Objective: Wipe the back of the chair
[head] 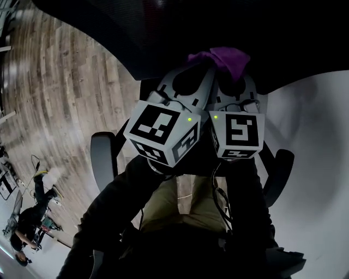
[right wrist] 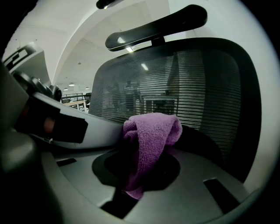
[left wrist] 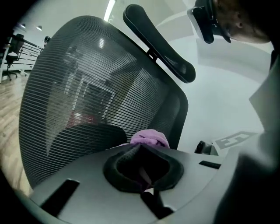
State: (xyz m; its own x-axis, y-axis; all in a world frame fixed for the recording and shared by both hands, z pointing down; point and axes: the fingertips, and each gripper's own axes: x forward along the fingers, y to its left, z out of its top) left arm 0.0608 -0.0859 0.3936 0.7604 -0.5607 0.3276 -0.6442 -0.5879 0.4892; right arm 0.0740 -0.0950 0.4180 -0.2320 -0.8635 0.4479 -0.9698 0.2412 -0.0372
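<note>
Wood-plank floor (head: pixel 60 82) beside a pale curved surface (head: pixel 319 141); ceiling light strip (left wrist: pixel 110 8) overhead.

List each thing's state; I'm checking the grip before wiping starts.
Cloth: bunched, pinched at the jaw tips, a tail hanging down.
Right gripper: shut on cloth.
Left gripper: shut on cloth, it seems.
Chair back: upright.
Headrest: mounted above the back.

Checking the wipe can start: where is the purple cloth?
In the head view the purple cloth sits top centre, bunched at the tips of the right gripper and left gripper, close to the chair's mesh back.
</note>
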